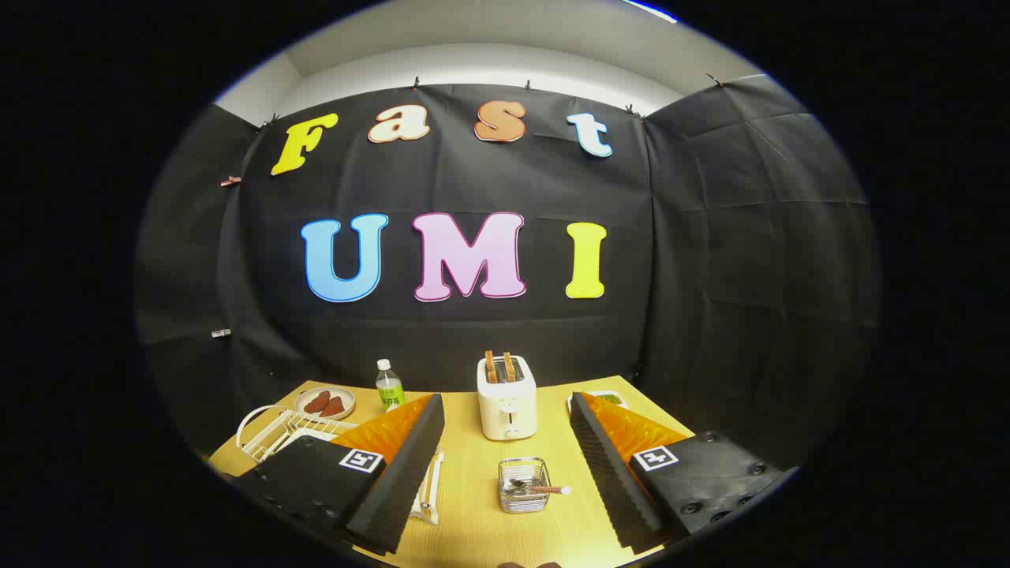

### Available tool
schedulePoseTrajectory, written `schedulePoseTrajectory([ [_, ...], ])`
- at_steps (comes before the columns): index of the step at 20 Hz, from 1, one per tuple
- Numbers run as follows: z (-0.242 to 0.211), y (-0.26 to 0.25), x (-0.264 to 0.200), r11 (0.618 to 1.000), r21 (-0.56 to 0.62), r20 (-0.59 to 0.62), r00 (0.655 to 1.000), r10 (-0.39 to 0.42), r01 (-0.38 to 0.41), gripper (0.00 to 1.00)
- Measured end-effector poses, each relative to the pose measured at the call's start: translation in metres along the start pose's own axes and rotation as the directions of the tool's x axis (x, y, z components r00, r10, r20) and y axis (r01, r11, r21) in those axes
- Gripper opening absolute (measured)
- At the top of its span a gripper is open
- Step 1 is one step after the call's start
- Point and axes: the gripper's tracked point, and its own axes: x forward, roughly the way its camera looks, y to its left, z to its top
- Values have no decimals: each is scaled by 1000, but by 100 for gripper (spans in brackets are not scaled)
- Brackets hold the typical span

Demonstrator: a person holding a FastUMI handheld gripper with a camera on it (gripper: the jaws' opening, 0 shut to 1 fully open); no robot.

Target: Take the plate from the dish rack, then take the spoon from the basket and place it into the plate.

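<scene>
In the gripper view we take the white toaster at the back of the wooden table as our landmark, with two slices of toast standing in its slots. Our gripper hangs above the near part of the table with its fingers spread wide and nothing between them. Just in front of the toaster, between the two fingers, sits a small wire basket, and the spoon lies in it, its handle poking out over the rim on the right. To the left of the toaster, partly behind our left finger, stands the white wire dish rack; we cannot make out whether the plate stands in it, since the finger covers much of it. Beyond the rack, a small plate of reddish-brown food rests near the wall, and a clear bottle with a green label stands between it and the toaster. To the right of the toaster, the rim of a dish with something green peeks past the right finger. We judge that the task has not begun: nothing is held, the spoon is in the basket, and both the plate and the spoon remain to be fetched. The bottle's label print is too small to read; each finger carries a square black-and-white marker, not readable writing.
</scene>
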Motion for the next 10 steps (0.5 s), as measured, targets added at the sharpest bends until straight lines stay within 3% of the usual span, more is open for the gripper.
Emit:
schedulePoseTrajectory([
  [10, -9, 6, -2, 1000, 0, -26, 1000, 13, -13, 99],
])
